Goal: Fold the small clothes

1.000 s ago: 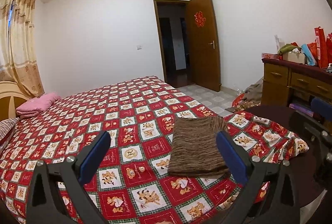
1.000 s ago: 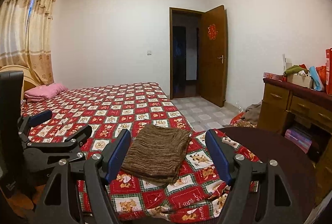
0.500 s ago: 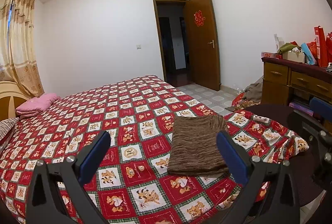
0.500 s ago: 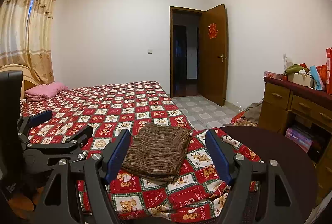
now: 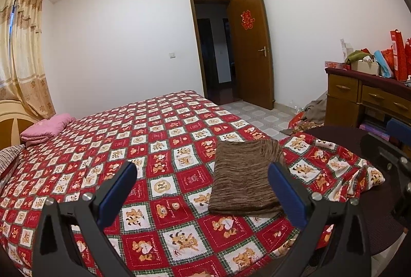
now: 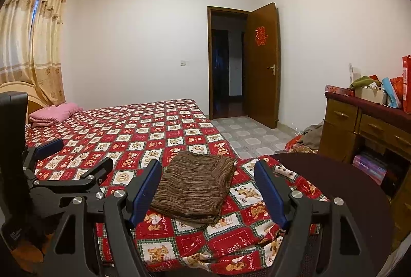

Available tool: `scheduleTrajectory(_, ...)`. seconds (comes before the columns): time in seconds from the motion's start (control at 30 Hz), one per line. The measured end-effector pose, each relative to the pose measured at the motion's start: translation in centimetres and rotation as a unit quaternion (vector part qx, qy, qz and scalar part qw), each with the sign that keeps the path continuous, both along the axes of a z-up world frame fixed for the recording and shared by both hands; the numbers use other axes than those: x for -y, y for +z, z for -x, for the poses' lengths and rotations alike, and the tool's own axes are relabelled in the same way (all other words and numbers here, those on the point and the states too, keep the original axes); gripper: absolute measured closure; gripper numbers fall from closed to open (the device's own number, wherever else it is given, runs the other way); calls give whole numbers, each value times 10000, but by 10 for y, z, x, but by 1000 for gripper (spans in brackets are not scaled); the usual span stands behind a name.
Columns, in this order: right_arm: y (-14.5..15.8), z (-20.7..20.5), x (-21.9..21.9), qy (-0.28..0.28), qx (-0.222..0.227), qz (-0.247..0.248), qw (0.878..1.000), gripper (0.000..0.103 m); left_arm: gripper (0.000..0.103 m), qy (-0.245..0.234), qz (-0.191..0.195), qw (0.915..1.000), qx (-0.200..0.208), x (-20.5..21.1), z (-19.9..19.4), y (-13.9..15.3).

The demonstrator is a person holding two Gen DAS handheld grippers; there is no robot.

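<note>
A brown striped garment point(image 5: 244, 179) lies folded into a flat rectangle on the red patterned bedspread point(image 5: 154, 138), near the bed's right corner; it also shows in the right wrist view point(image 6: 195, 187). My left gripper point(image 5: 203, 184) is open and empty, held above the bed, short of the garment. My right gripper point(image 6: 208, 187) is open and empty, held back from the bed's corner with the garment seen between its fingers. The left gripper also shows at the left of the right wrist view point(image 6: 72, 156).
A pink folded blanket point(image 5: 46, 128) lies by the headboard. A dark round table point(image 6: 334, 189) stands at the bed's right corner. A wooden dresser point(image 5: 370, 99) with bags on top stands at the right wall. A door point(image 5: 251, 48) stands open beyond the tiled floor.
Both views have lowered slightly and drifted a little. The garment lies as before and both grippers stay open.
</note>
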State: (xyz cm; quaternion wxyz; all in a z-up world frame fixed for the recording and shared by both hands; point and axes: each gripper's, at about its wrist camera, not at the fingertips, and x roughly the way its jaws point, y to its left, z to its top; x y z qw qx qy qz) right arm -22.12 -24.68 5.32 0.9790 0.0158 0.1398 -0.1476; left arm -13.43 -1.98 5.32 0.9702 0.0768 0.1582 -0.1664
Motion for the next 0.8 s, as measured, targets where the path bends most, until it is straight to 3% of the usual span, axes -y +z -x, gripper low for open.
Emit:
scheduleTrajectory(0.67, -4, -1, -2, -68, -49, -99, 9999, 28, 0, -103, -78, 9999, 70, -2, -1, 3)
scheduleTrajectory(0.8, -4, -1, -2, -78, -59, -96, 9999, 28, 0, -155, -15, 9998, -76, -4, -5, 2)
